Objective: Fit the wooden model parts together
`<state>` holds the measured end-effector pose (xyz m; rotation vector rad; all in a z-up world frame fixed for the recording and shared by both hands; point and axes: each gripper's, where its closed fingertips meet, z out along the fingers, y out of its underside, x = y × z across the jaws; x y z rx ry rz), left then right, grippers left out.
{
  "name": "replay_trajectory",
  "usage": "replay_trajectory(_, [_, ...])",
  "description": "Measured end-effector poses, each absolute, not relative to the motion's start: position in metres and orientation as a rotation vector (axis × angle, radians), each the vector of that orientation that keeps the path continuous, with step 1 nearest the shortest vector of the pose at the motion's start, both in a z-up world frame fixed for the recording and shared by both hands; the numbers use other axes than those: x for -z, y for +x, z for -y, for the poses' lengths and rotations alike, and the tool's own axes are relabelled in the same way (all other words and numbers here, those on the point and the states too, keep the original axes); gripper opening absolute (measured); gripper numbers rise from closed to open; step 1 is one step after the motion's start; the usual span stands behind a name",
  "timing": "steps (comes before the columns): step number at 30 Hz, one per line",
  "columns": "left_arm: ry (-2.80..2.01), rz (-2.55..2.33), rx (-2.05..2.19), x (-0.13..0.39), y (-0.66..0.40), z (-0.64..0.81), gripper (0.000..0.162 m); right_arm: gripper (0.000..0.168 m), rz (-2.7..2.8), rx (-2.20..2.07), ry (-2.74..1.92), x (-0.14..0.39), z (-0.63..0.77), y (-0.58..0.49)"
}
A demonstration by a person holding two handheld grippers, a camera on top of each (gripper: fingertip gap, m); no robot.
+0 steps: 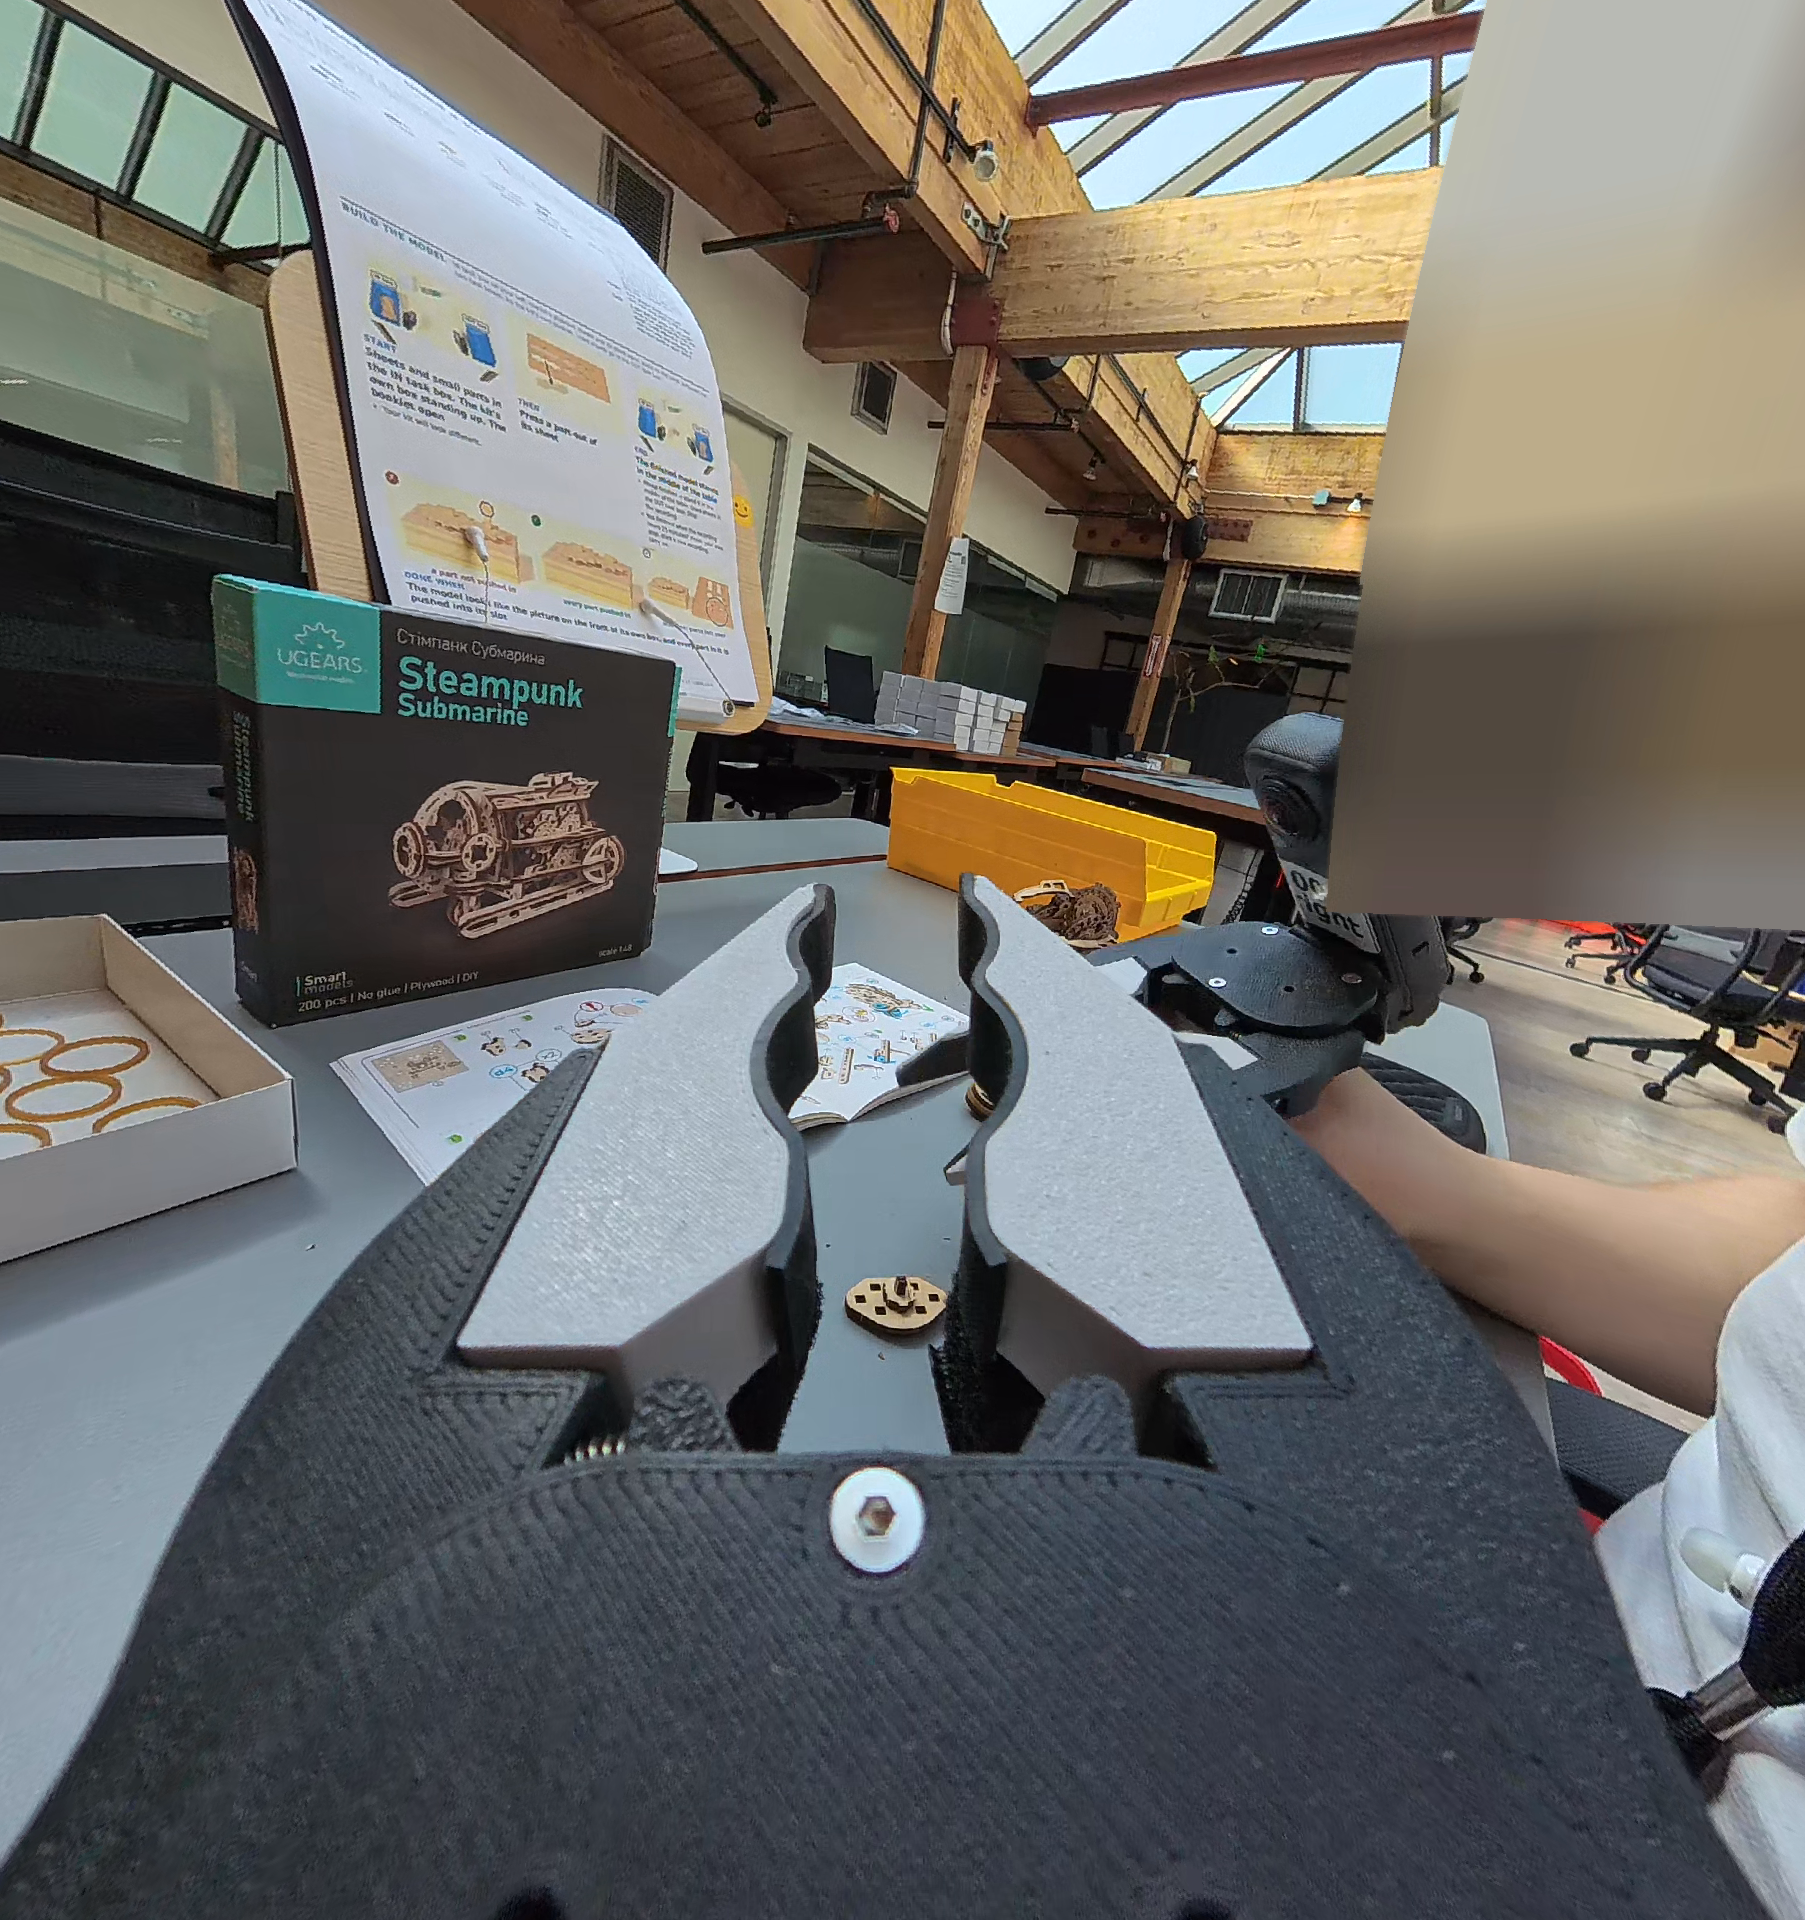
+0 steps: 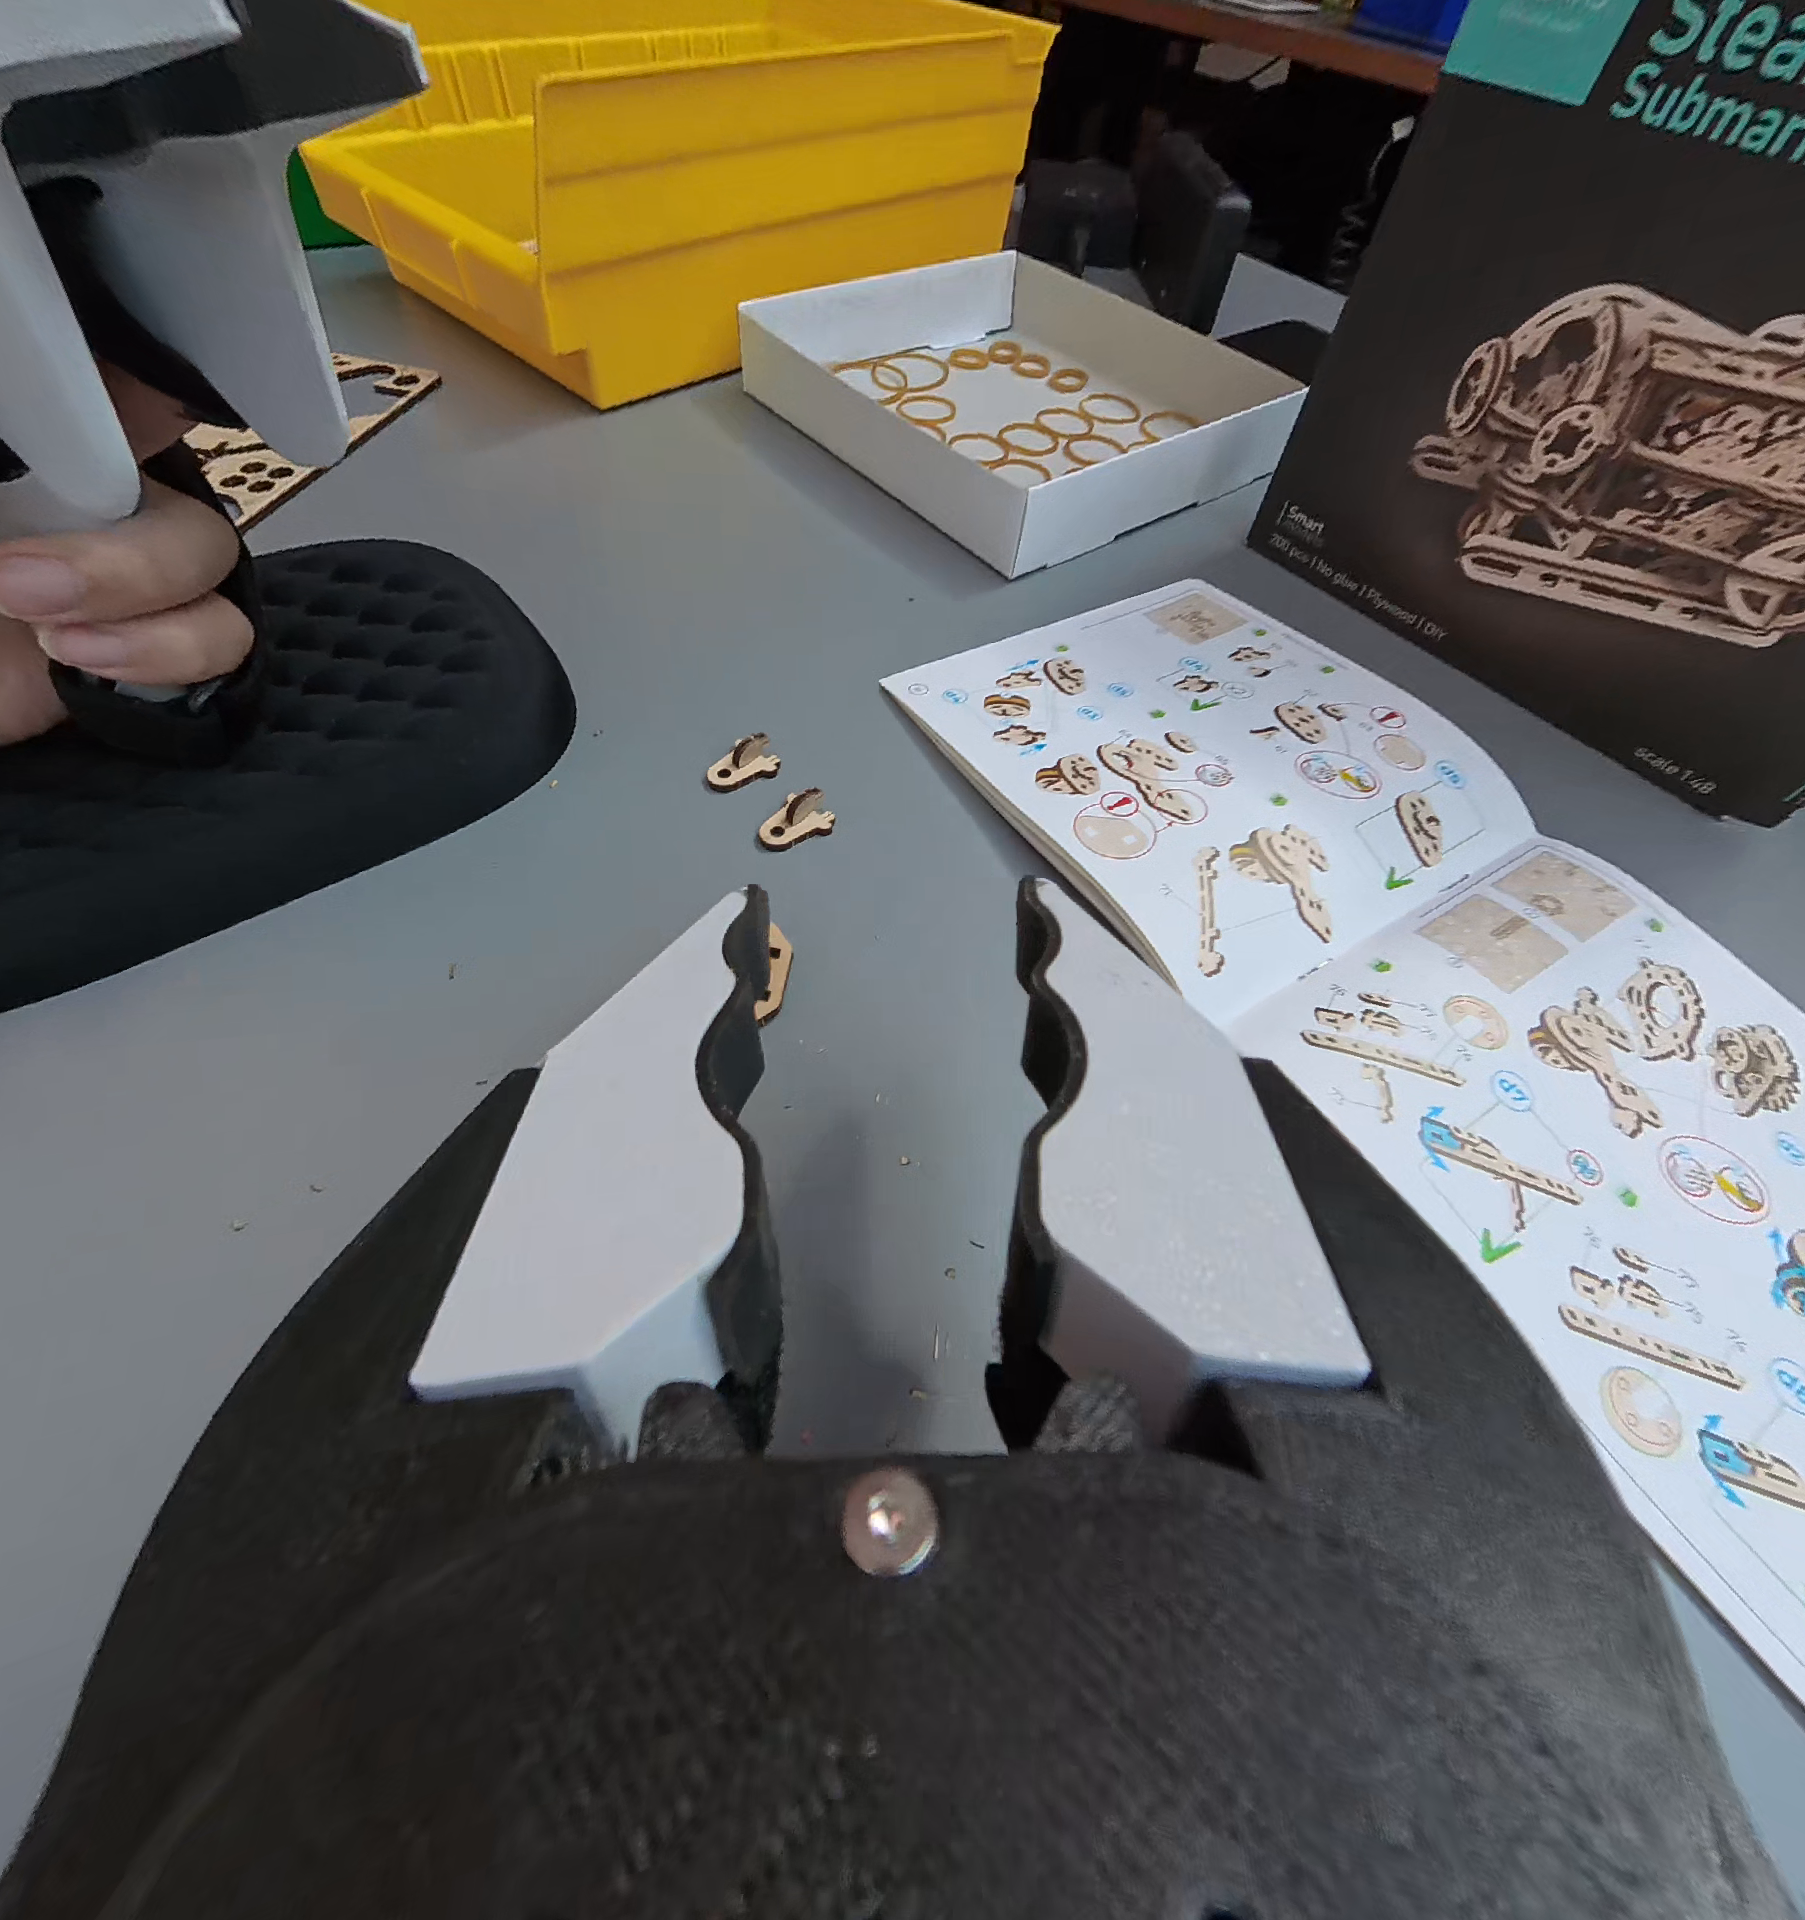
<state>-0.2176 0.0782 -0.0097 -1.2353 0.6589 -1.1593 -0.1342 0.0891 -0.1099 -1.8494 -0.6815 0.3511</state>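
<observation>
In the left wrist view my left gripper is open and empty, low over the grey table. A small round wooden part with a peg lies on the table between its fingers, near their base. My right gripper is open too. A small flat wooden piece sits against the inside of its left fingertip; I cannot tell whether it touches. Two more small wooden pieces lie just ahead. The left gripper, held by a hand, shows at the top left of the right wrist view.
An open instruction booklet lies to the right, the dark kit box behind it. A white tray of rings, a yellow bin, a black pad and a cut wooden sheet are around. A part-built wooden assembly stands by the bin.
</observation>
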Motion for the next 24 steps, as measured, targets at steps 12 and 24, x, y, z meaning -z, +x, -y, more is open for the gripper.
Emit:
replay_trajectory(12, [-1.226, -0.662, 1.15, 0.009, -0.219, -0.077, 0.022, 0.086, 0.484, -0.276, -1.604, 0.064, -0.095, -0.116])
replay_trajectory(24, [-1.21, -0.666, 1.125, 0.007, -0.22, -0.076, 0.024, 0.077, 0.325, -0.32, -1.438, 0.025, -0.085, -0.094])
